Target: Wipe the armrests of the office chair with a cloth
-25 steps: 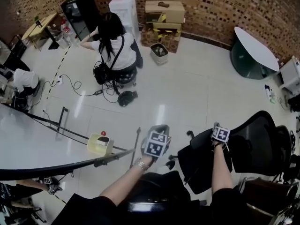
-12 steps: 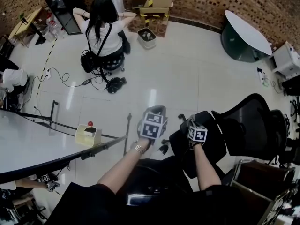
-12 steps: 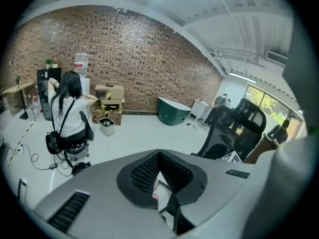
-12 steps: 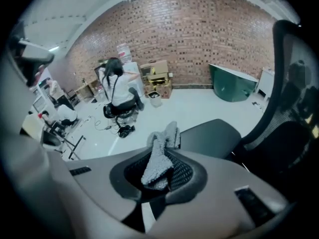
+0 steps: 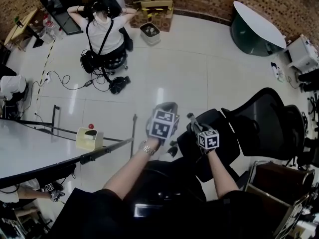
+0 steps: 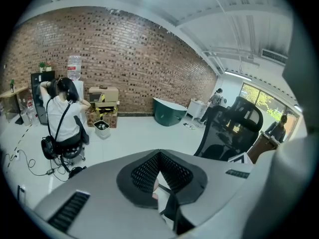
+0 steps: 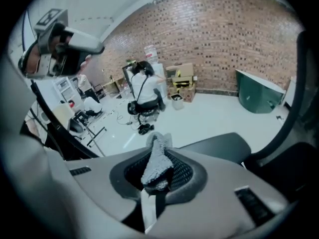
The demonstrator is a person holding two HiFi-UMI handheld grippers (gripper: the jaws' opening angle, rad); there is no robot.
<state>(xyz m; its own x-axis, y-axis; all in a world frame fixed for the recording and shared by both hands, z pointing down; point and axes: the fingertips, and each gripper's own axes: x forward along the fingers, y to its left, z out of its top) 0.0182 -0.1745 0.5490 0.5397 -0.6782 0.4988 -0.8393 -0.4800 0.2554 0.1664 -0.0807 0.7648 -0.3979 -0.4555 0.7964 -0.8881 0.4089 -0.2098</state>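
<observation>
since a second ago, my right gripper (image 5: 204,133) has slid left across the office chair (image 5: 269,133), toward the front of its near armrest (image 7: 219,146). its jaws are clamped on the grey cloth (image 7: 157,164), which sits just short of that pad. my left gripper (image 5: 164,114) hovers beside it, jaws together on nothing. i judge a wiping stroke is under way, not finished.
</observation>
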